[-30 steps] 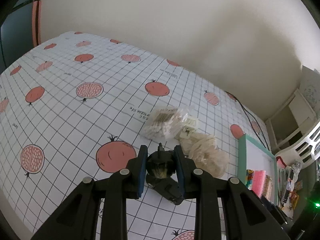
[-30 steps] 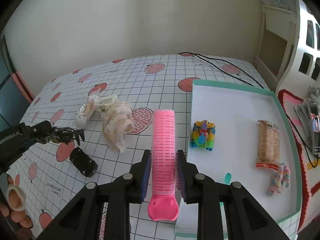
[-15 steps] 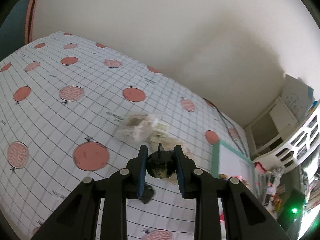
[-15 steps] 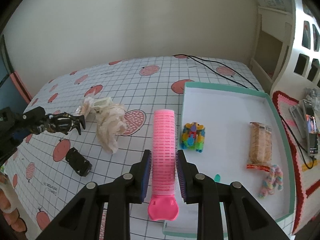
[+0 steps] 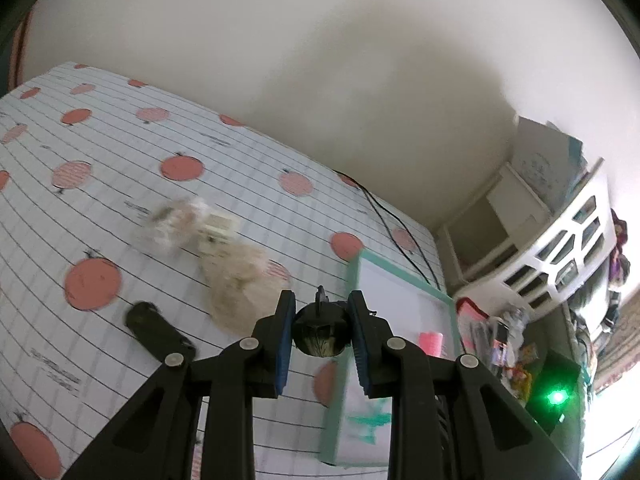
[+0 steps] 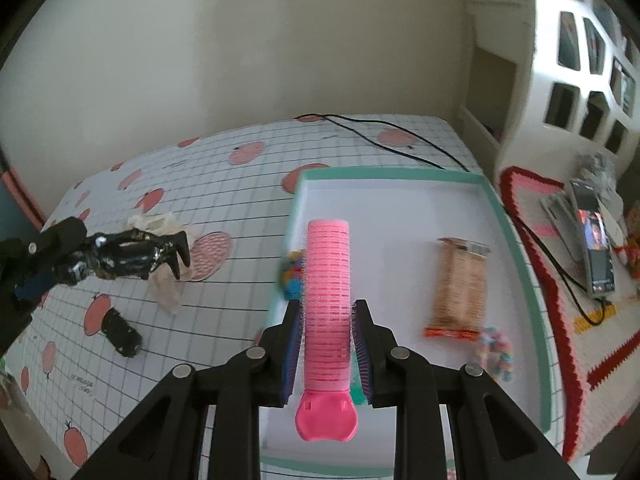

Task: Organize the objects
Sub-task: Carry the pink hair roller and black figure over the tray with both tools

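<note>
Left wrist view: the left claw [image 5: 320, 330], at lower centre of the frame, is clenched on a dark hair clip [image 5: 319, 334], which sits between its two blue-padded fingers [image 5: 283, 336] and is held clear of the worktop [image 5: 120, 184]. The worktop carries a white grid cloth printed with red fruit. On it, left of centre, lie a blurred pale fluffy bundle [image 5: 240, 288] and, at its upper left, a second pale bundle [image 5: 176, 226]; a small black toy car [image 5: 158, 332] lies at lower left of the bundles, apart from them. A white tray [image 5: 400, 280] with a green rim stands right of centre, with a black cable [image 5: 392, 228] running over the cloth beyond it.

Right wrist view: the right claw [image 6: 326, 350], at lower centre, grasps a pink hair roller [image 6: 327, 300] that stands upright between its fingers, its pink base below the fingertips; the roller hangs over the left edge of the tray [image 6: 400, 200]. Inside the tray lie a colourful block toy [image 6: 292, 276], partly hidden behind the roller, a wrapped biscuit pack [image 6: 460, 284] at centre right, and a pastel candy string [image 6: 496, 354] just below the pack. At left of the frame the left claw [image 6: 86, 258] holds the hair clip [image 6: 136, 254] above the cloth, in front of the pale bundle [image 6: 166, 284]; the toy car [image 6: 120, 332] lies below it. A phone [image 6: 596, 248] with a lit screen rests on a red-edged mat [image 6: 560, 320] at the right
</note>
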`<state>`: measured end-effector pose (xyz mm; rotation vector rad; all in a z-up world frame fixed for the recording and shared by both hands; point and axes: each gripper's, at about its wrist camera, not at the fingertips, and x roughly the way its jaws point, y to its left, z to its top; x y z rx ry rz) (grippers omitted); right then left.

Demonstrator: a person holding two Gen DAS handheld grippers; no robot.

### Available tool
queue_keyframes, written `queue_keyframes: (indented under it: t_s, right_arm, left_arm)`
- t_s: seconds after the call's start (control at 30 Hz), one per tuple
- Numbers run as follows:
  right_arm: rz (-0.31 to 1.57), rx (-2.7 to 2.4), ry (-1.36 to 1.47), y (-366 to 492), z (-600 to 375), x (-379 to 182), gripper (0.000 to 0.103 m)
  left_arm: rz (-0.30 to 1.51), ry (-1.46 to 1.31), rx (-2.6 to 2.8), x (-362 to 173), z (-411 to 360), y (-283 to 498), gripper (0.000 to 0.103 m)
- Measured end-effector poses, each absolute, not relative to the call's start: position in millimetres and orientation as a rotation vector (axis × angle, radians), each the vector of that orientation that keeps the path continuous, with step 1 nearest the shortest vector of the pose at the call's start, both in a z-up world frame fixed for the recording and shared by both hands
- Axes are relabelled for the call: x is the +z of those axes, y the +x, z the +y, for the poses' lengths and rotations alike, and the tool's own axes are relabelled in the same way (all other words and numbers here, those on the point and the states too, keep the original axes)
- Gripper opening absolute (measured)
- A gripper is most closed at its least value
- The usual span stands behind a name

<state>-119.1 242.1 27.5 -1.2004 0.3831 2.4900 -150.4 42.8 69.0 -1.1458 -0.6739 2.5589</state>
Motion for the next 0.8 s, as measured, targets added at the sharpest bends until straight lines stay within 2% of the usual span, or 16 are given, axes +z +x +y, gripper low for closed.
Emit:
queue_keyframes:
  t_s: [0.8]
  right_arm:
    - [0.513, 2.353, -1.28, -99.3, 293.6, 5.0, 0.027]
  left_arm:
    - [-0.574, -1.229, 2.418, 33.9, 132.0, -139.9, 0.028]
